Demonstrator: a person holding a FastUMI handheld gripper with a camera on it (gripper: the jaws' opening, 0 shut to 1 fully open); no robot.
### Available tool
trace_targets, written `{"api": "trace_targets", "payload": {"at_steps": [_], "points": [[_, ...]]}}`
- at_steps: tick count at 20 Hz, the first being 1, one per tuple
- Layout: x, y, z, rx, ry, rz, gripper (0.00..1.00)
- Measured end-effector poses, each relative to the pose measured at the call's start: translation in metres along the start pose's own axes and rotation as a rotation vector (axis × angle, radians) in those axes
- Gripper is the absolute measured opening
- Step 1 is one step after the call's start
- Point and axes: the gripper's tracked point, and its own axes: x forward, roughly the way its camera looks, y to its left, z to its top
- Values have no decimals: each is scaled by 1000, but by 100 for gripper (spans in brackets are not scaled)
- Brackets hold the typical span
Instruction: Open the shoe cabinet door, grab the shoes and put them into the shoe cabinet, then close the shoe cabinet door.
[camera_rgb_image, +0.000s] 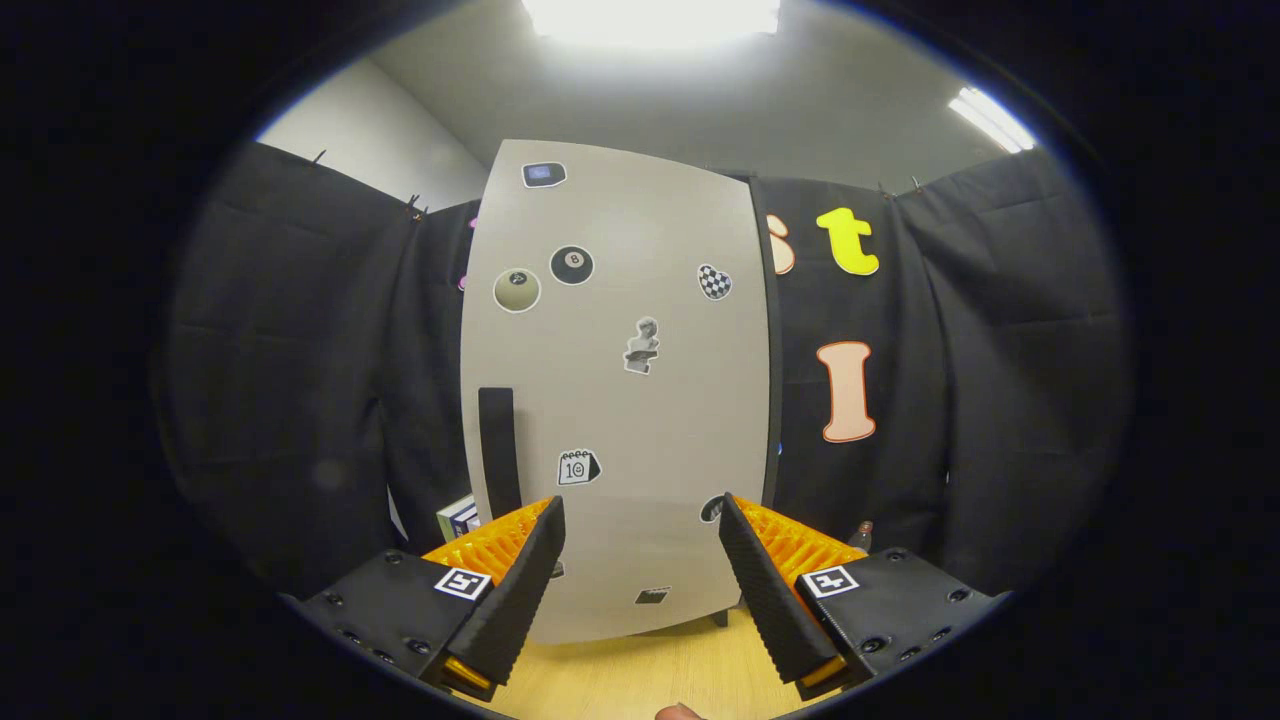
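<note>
The black handle (497, 450) is seen on the left side of the shoe cabinet door (620, 380) — just beyond the left finger (515, 590). The door is shut and stands ahead of the gripper (640, 590). The jaws are held wide apart — nothing is gripped between them.

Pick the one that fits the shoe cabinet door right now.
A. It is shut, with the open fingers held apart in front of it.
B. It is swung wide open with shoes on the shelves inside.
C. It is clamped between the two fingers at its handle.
A: the cabinet door faces the camera closed, its black handle untouched, and the gripper is open with nothing between its fingers.
</note>
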Motion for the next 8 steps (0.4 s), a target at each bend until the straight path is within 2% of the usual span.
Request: {"api": "trace_targets", "payload": {"at_steps": [8], "points": [[-31, -12, -4, -12, -18, -49, 97]]}}
